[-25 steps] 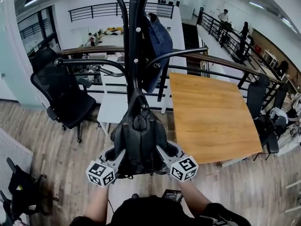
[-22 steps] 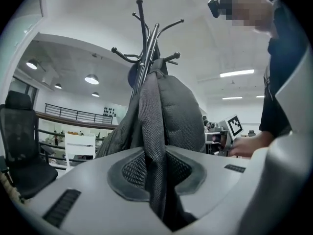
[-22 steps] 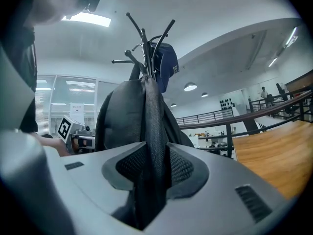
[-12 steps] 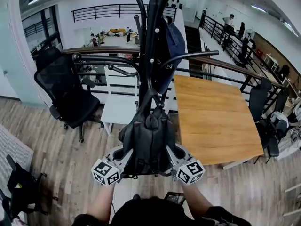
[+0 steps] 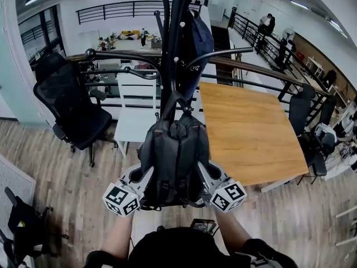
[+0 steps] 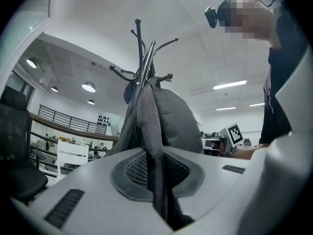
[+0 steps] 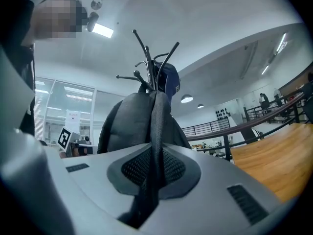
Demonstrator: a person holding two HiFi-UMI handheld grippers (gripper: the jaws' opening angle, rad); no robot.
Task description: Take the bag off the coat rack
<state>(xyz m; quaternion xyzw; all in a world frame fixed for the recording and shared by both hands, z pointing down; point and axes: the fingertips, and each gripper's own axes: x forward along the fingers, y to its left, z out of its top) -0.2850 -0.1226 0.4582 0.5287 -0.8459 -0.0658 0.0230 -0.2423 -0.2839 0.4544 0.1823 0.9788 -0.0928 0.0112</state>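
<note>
While closing on dark grey fabric backpack [image 5: 175,155] from both sides, low on black metal coat rack [image 5: 174,38].
Left gripper [image 6: 157,180]: fingers nearly together, closing, pinching grey mesh shoulder strap [image 6: 149,131] between pads. Right gripper [image 7: 149,180]: same, closing onto other mesh strap, pinched. Backpack hanging with top handle against rack pole, between both grippers, above wood floor [image 5: 72,194]. Dark blue bag [image 5: 198,38] higher on same rack; black office chair [image 5: 72,105] left of rack.

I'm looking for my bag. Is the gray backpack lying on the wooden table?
No, the backpack hangs from the coat rack, next to the wooden table, not on it.
</note>
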